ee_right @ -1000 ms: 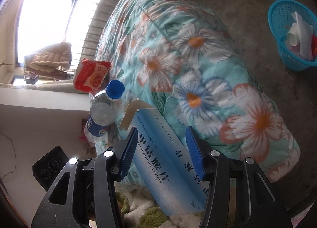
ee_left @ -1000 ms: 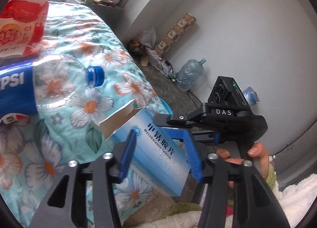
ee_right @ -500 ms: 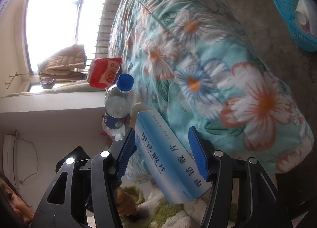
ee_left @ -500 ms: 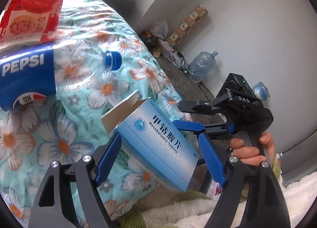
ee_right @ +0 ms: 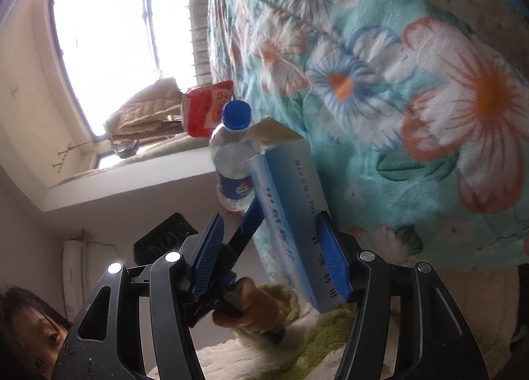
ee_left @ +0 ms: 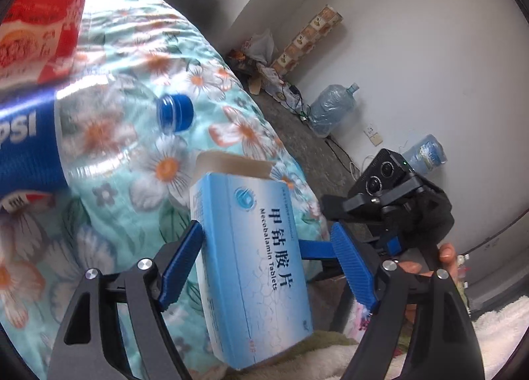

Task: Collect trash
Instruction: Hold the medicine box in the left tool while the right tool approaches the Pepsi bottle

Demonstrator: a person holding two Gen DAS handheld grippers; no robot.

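A floral quilt covers the bed. On it lie a Pepsi bottle and a red packet. The blue medicine box leans between both tools. The left gripper and right gripper spread wide around it, each with one pad touching.

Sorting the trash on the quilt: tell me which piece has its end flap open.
The blue tablet box, between the left gripper's fingers: its top flap stands open. The Pepsi bottle keeps its blue cap on, and the red packet looks closed.
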